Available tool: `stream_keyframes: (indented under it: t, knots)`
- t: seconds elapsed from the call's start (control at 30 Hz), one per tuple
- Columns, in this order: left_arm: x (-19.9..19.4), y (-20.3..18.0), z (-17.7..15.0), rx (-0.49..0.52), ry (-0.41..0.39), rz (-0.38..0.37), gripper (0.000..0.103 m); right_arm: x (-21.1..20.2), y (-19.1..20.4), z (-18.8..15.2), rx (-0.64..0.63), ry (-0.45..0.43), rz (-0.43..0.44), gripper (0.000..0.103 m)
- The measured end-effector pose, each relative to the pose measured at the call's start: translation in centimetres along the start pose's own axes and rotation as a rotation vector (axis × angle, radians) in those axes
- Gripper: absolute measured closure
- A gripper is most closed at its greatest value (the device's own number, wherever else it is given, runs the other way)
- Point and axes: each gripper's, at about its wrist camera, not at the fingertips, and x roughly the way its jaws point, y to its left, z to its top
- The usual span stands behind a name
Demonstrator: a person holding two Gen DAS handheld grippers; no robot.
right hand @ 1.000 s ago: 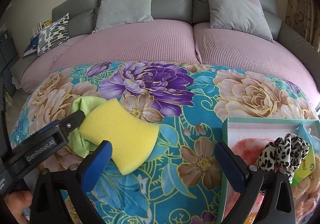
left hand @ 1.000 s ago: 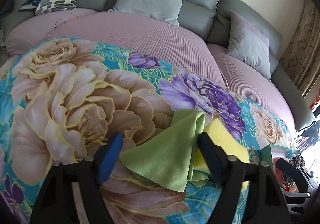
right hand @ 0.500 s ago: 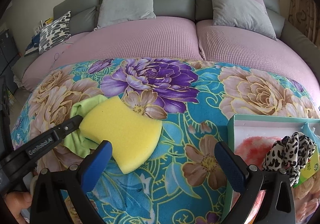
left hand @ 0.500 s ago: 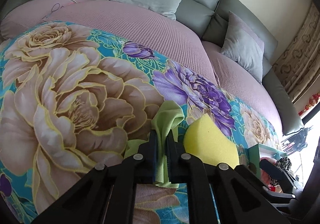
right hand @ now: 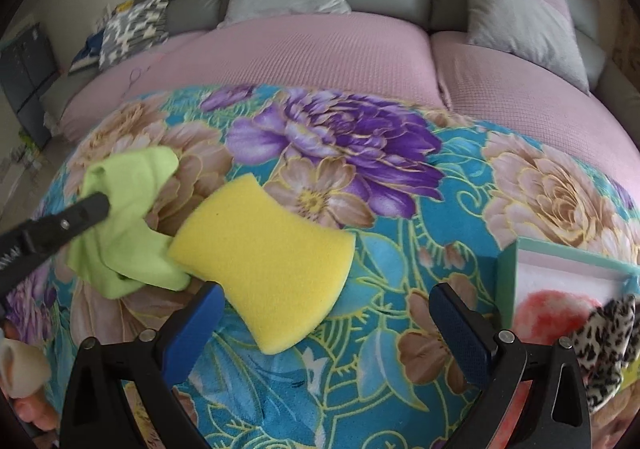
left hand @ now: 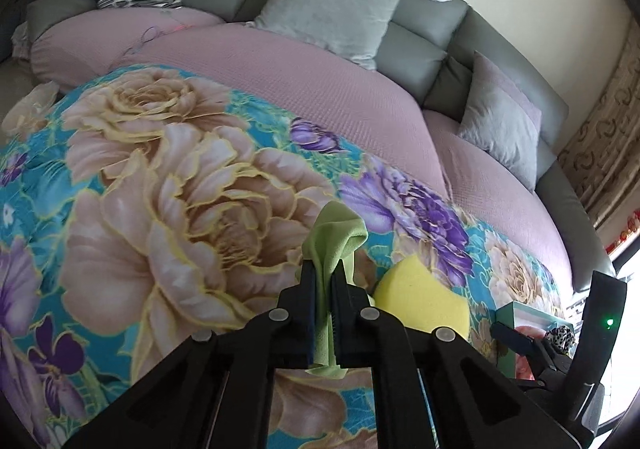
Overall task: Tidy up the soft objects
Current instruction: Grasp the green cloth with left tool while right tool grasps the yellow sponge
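Since a second ago the left gripper [left hand: 323, 289] has gone from straddling the green cloth [right hand: 128, 225] with fingers apart to clamped on a fold of it; the pinched part now stands bunched above the floral blanket [right hand: 400, 217], lower edge trailing. Right gripper [right hand: 324, 313] hasn't closed: fingers wide apart, hovering over the near edge of the yellow sponge [right hand: 268, 261].

In the right wrist view, the cloth sits at 9 o'clock of the sponge, one corner touching or tucked under it. The teal box [right hand: 508, 273] is at 3 o'clock, already holding a leopard-print scrunchie [right hand: 608, 333] and something pink.

Handling, as a judgement: the cloth is light, limp and will drape and drag, so a mid-fold pinch is fine. The sponge is light and compressible; grip across its narrow waist.
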Motion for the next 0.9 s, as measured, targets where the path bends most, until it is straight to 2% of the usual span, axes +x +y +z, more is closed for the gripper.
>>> stream_keyframes:
  t: [0.2, 0.4, 0.6, 0.67, 0.73, 0.83, 0.9]
  knots:
    - [-2.3, 2.3, 0.3, -0.064, -0.034, 0.052, 0.097, 0.2, 1.7, 1.0, -0.122, 0.022, 0.015, 0.000]
    - [-2.7, 3.1, 0.2, -0.087, -0.033, 0.046, 0.097, 1.9, 3.7, 2.2, -0.302, 0.090, -0.011, 0.000]
    - [-2.5, 3.5, 0.1, -0.099, -0.025, 0.041, 0.097, 3.2, 4.1, 3.5, -0.332, 0.084, 0.024, 0.000]
    - [-2.3, 3.6, 0.1, -0.104, -0.023, 0.044, 0.097, 3.2, 4.6, 3.4, -0.353, 0.079, 0.039, 0.003]
    - [-2.1, 3.7, 0.1, -0.106, -0.015, 0.046, 0.097, 3.1, 5.0, 3.4, -0.368, 0.080, 0.061, 0.015]
    - [-1.9, 3.7, 0.0, -0.104, -0.008, 0.043, 0.097, 3.3, 5.5, 3.3, -0.388, 0.092, 0.072, 0.025]
    - [-2.0, 3.6, 0.1, -0.104, -0.013, 0.042, 0.097, 3.4, 5.8, 3.1, -0.401, 0.094, 0.064, 0.027]
